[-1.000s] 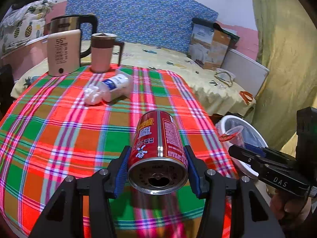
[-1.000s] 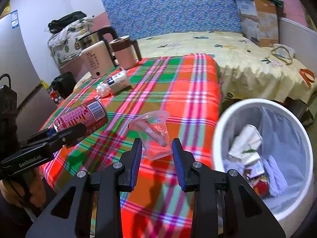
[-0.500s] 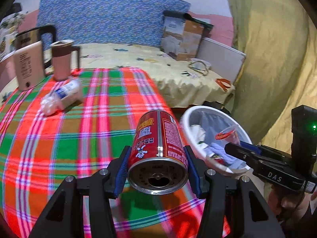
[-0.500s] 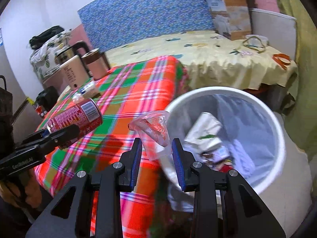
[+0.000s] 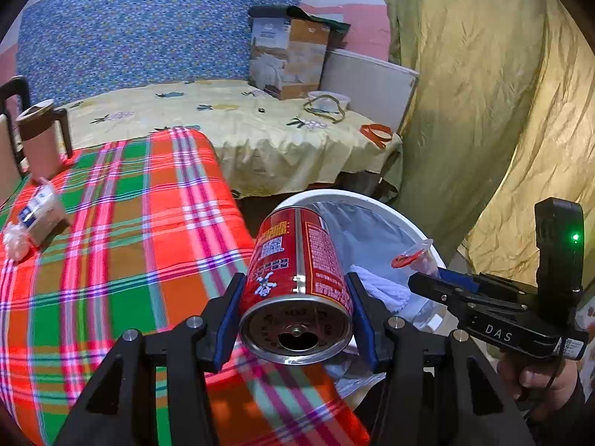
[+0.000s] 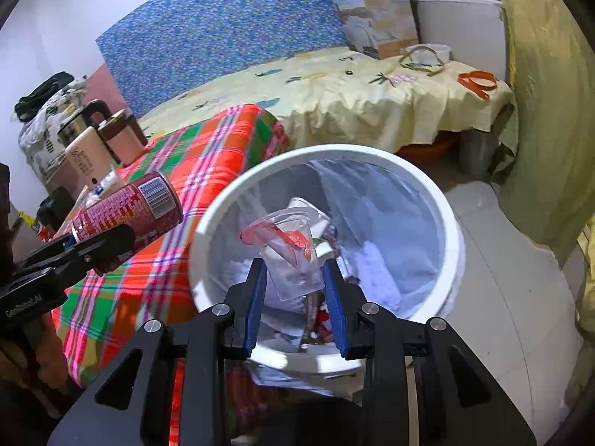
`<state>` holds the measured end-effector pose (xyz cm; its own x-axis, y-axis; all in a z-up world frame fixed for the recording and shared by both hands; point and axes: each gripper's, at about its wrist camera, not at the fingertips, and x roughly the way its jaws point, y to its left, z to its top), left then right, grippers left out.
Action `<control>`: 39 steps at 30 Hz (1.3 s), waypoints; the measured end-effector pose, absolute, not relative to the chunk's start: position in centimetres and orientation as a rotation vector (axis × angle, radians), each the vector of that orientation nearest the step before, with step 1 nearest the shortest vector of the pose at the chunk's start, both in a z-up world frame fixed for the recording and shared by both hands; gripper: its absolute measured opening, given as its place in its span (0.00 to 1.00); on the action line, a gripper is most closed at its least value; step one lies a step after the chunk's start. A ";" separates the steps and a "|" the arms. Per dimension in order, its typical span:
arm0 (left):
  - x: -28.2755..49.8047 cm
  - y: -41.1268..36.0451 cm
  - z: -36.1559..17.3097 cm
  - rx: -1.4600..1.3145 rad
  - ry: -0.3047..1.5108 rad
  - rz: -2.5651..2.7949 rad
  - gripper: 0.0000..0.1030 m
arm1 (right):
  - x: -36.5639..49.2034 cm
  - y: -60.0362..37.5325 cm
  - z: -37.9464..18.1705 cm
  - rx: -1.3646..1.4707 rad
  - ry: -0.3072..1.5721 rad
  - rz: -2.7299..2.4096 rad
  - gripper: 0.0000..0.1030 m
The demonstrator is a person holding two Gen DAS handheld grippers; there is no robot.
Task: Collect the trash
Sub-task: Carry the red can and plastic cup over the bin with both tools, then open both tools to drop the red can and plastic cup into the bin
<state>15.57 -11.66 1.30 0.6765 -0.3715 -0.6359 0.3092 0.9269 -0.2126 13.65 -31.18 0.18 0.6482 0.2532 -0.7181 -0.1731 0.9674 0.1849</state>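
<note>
Trash in two pieces is held at the round white plastic bin (image 6: 452, 245): a crumpled clear plastic cup with a red scrap inside (image 6: 292, 256) is pinched by the right gripper (image 6: 295, 290) directly above the bin's opening, while a red metal drink can (image 5: 297, 278) is clamped by the left gripper (image 5: 295, 319) over the edge of the red-and-green plaid tablecloth (image 5: 122, 230), beside the bin.

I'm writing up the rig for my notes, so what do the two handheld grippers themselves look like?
Both are matte black, with angular cut-out arms, silver screws and blue pads lining the fingers. The left gripper carries white "GenRobot.AI" lettering on its side. The right gripper reads "DAS" and has an upright black block with a green light. A bare hand wraps its grip, with a thin dark cable beside it.
</note>
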 end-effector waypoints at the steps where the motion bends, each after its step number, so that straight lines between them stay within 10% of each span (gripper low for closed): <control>1: 15.7 -12.0 1.2 -0.087 0.739 -0.389 0.53 | 13.7 -31.4 0.0 0.105 0.835 0.238 0.33; 39: 17.7 -15.4 0.7 -0.073 0.777 -0.491 0.53 | 13.7 -33.9 0.9 0.093 0.835 0.136 0.48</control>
<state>17.73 -15.41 0.73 0.6065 -0.4513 -0.6546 0.3981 0.8850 -0.2413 13.70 -33.86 0.89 0.6631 0.1563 -0.7321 -0.0832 0.9873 0.1353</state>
